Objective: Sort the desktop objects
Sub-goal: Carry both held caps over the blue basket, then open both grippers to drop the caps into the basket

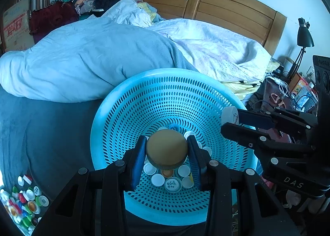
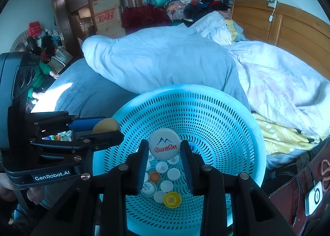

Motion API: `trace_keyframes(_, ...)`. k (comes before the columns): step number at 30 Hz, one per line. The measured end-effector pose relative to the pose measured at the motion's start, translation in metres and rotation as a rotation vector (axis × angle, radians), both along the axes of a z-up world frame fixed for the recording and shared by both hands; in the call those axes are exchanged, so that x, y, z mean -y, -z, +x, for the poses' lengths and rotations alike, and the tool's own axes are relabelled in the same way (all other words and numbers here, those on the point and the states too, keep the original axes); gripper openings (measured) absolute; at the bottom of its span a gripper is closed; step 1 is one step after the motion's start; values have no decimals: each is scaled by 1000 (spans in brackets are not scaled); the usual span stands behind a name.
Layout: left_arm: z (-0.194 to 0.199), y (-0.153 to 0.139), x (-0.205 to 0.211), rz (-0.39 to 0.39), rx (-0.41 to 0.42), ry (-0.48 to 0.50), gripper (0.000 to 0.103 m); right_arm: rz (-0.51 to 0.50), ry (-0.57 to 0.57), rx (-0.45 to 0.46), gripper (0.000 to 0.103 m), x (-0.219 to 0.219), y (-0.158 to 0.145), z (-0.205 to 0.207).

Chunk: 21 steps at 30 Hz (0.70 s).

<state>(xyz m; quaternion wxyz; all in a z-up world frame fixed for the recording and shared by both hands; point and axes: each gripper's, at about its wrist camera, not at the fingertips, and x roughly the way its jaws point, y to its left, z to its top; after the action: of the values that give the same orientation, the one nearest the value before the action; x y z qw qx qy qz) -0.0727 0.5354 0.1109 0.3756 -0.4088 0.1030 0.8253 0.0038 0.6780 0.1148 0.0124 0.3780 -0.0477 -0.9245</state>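
A turquoise perforated basket rests on the bed and holds several bottle caps at its bottom. My left gripper is shut on a gold ridged cap, held above the basket's middle. My right gripper is shut on a white cap printed "Ganten", also over the basket. In the left wrist view the right gripper reaches in from the right with that white cap. In the right wrist view the left gripper comes in from the left with the gold cap.
A heap of loose coloured caps lies on the grey-blue sheet at the lower left. A bunched pale duvet lies behind the basket. A wooden headboard, a black desk lamp and a cluttered bedside table stand to the right.
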Motion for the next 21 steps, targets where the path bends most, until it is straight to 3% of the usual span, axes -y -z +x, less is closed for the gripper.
trace_keyframes(14,-6,1,7,15,-14,-37,36,14,12,1,35,3,-1,0)
trace_keyframes(16,-9,2,12,24,-9,-56,61,25,52,-23,62,-1,-4,4)
trace_keyframes(17,-9,0,15,25,-22,-74,74,21,67,-43,84,-3,-7,7)
trace_keyframes(21,-9,-9,35,51,-47,-98,74,21,63,-51,88,-1,-13,11)
